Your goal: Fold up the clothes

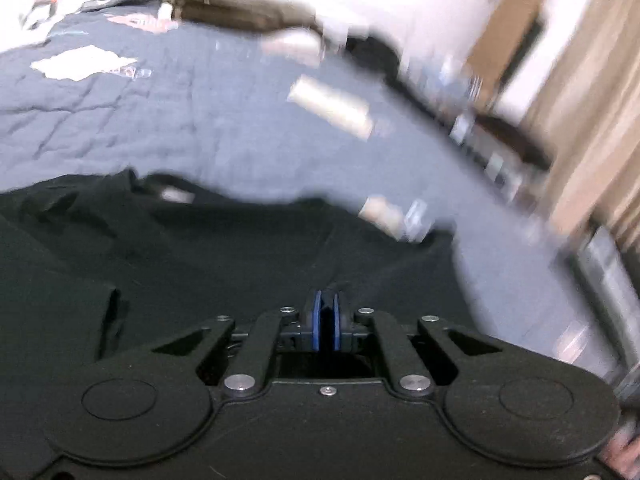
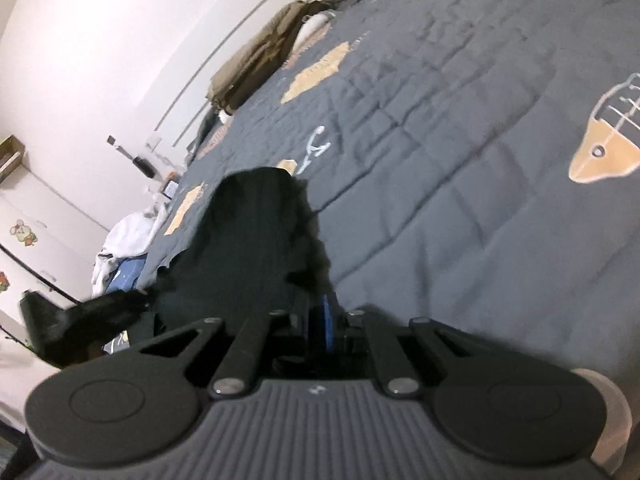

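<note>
Both grippers have their blue pads drawn together over one black garment (image 1: 240, 248) that lies on a grey quilted bedspread (image 1: 200, 120). Left gripper (image 1: 326, 312) has its jaws nearly shut on a raised fold of the dark cloth. Right gripper (image 2: 326, 316) is likewise closed, with the garment's edge bunched up at its pads and rising ahead of it.

- Left gripper (image 1: 326, 322): jaws drawn together, blue pads nearly meeting, dark fabric pinched between them. Linkage arms folded inward. Points downward at a slant.
- Right gripper (image 2: 323, 326): jaws closed, blue pad faces pressed together on dark cloth. Points downward at a slant, body rolled to one side.
</note>
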{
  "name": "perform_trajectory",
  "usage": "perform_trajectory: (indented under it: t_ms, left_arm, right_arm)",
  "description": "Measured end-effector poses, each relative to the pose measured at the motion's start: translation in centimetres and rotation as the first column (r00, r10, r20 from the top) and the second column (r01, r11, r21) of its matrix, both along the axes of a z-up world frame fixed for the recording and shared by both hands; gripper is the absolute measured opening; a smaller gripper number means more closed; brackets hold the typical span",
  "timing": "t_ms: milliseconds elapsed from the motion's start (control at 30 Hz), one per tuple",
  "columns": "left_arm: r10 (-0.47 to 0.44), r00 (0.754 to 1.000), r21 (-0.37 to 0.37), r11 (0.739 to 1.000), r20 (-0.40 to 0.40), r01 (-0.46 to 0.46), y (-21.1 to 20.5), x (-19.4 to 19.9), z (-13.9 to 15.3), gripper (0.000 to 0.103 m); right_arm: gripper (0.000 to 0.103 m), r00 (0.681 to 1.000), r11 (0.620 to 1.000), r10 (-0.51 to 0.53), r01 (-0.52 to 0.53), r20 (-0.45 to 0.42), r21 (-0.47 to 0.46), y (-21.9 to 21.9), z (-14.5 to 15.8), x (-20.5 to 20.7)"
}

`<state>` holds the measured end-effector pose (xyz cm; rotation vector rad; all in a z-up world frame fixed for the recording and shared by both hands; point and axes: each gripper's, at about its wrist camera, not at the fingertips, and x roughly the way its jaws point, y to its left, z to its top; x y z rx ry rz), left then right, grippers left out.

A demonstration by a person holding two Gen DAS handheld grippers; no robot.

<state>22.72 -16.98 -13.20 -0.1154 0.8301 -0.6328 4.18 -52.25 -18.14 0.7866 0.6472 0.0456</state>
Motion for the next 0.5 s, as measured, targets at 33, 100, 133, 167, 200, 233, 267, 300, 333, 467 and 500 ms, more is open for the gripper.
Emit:
perform_trajectory:
  t_ms: [33, 100, 133, 167, 200, 233, 267, 300, 333, 467, 500]
  left_arm:
    - [-0.021, 1.000, 0.052, 0.998, -0.012, 0.021, -0.5, -0.1, -0.2, 0.012]
    - [-0.028, 0.999, 0.061, 0.998, 0.039, 0.025, -0.3, -0.6, 0.6, 0.030]
    - [-0.012, 0.997, 0.032, 0.999, 0.080, 0.009, 0.1, -0.8, 1.3, 0.039]
    - [0.012, 0.994, -0.008, 1.000, 0.109, -0.011, 0.3, -0.8, 2.2, 0.053]
    - [0.023, 0.992, -0.047, 0.999, 0.125, -0.017, 0.1, -0.6, 3.1, 0.056]
    - [0.002, 0.991, -0.058, 0.998, 0.133, 0.006, -0.7, -0.1, 3.9, 0.056]
    - [-0.041, 0.989, -0.043, 0.998, 0.141, 0.048, -2.1, 0.3, 4.4, 0.056]
    - [-0.085, 0.985, -0.028, 0.996, 0.147, 0.090, -3.6, 0.6, 5.0, 0.056]
    - [-0.129, 0.982, -0.010, 0.991, 0.136, 0.132, -5.3, 1.1, 5.1, 0.056]
    - [-0.210, 0.977, 0.020, 0.978, 0.039, 0.210, -10.7, 3.3, 4.2, 0.056]
    - [-0.222, 0.975, 0.013, 0.975, 0.018, 0.222, -11.8, 3.9, 3.8, 0.056]
  right_arm:
    - [0.007, 1.000, 1.000, 0.006, -0.006, -0.007, -0.015, 0.2, 0.0, 0.1]
    - [0.007, 0.999, 0.998, 0.033, -0.034, -0.036, -0.046, 0.5, -0.3, 0.3]
    - [0.007, 0.998, 0.997, 0.050, -0.053, -0.049, -0.064, 0.6, -0.3, 0.4]
    - [0.007, 0.996, 0.993, 0.072, -0.077, -0.057, -0.093, 0.9, -0.2, 0.5]
    - [0.008, 0.995, 0.988, 0.085, -0.092, -0.060, -0.126, 1.1, 0.0, 0.5]
    - [0.009, 0.994, 0.984, 0.091, -0.099, -0.063, -0.146, 1.3, 0.1, 0.5]
    - [0.009, 0.993, 0.984, 0.094, -0.103, -0.068, -0.148, 1.3, 0.1, 0.5]
    - [0.009, 0.993, 0.983, 0.096, -0.106, -0.073, -0.148, 1.3, 0.2, 0.5]
    - [0.009, 0.992, 0.983, 0.099, -0.109, -0.073, -0.150, 1.3, 0.4, 0.5]
    - [0.015, 0.993, 0.981, 0.114, -0.119, -0.042, -0.152, 1.3, 1.7, 0.2]
    - [0.020, 0.992, 0.981, 0.118, -0.122, -0.034, -0.153, 1.3, 1.9, 0.2]
